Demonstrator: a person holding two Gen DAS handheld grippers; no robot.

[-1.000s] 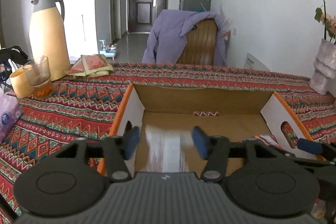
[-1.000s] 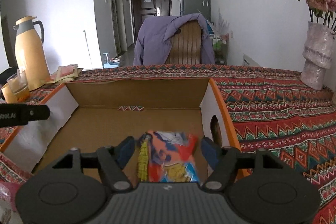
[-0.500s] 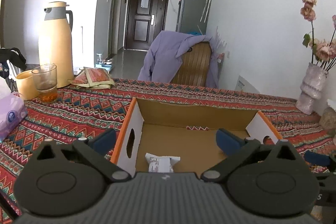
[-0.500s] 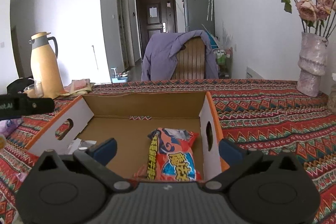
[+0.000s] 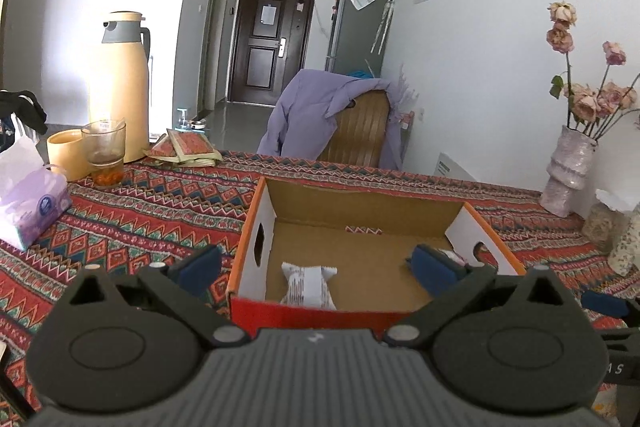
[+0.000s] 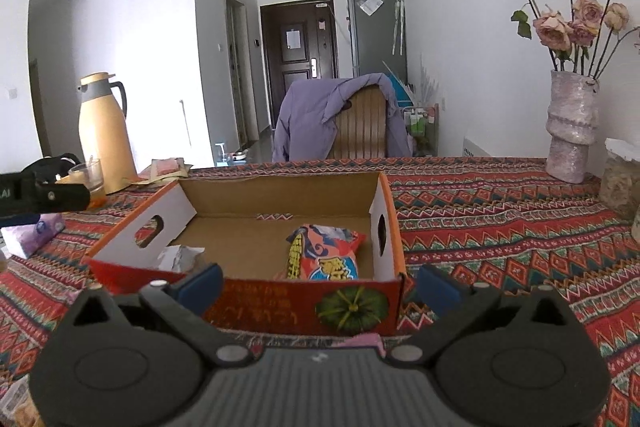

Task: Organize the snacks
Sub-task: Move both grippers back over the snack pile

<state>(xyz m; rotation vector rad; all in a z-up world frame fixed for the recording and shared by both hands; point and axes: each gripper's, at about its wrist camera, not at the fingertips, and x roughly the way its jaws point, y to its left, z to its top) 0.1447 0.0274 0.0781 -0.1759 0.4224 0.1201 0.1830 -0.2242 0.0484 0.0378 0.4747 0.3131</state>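
Snack placement: the white crinkle-edged snack packet (image 5: 309, 285) lies on the floor of the open cardboard box with orange rim (image 5: 256, 211), at its left, ahead of and between the spread jaws of the left hand-held gripper (image 5: 316, 265), untouched. The red-and-blue printed snack bag (image 6: 326, 253) lies at the box's right, beyond the near wall, ahead of the right hand-held gripper (image 6: 318, 285), whose jaws are likewise spread and empty. A second ago each packet sat between narrower jaws; both grippers have since opened and withdrawn. Both point slightly downward over the patterned red worktop (image 6: 500, 227).
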